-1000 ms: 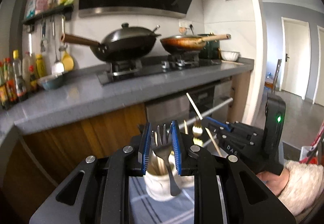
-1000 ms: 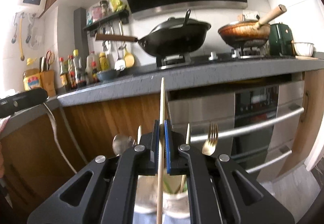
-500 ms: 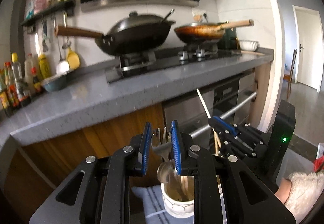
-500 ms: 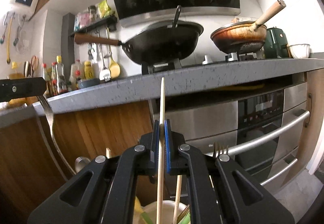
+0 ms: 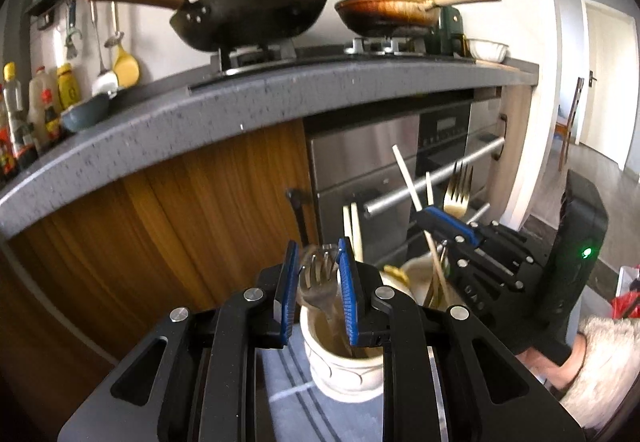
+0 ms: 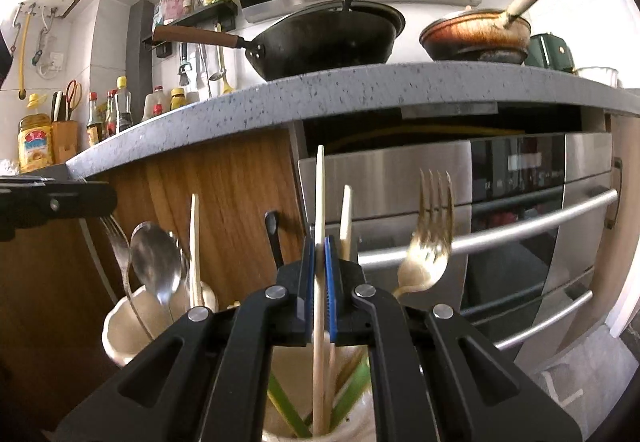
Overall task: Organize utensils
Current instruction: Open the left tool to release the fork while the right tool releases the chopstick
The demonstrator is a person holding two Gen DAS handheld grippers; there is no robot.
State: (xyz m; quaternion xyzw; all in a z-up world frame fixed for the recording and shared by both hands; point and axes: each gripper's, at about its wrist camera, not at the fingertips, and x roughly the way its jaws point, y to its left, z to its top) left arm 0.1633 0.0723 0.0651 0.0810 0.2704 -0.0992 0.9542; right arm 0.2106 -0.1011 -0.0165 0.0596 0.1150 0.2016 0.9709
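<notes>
Two grippers lowering utensils into cream holders.
Left gripper [image 5: 318, 284] clamps a silver fork [image 5: 319, 278] above its holder [image 5: 340, 366]; right gripper [image 6: 319, 282] pinches a chopstick [image 6: 319, 202] entering the neighbouring holder [image 6: 280, 422].

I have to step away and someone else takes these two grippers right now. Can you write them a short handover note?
Left gripper: jaws closed on a silver fork, its handle down inside the near ceramic cup.
Right gripper: jaws shut on a wooden chopstick, its lower end in the other cup.
That cup already holds a gold fork and more chopsticks; the near cup holds a spoon.
Done: both pieces lined up in their cups.
Left: open each gripper to release, then lift clear.
</notes>
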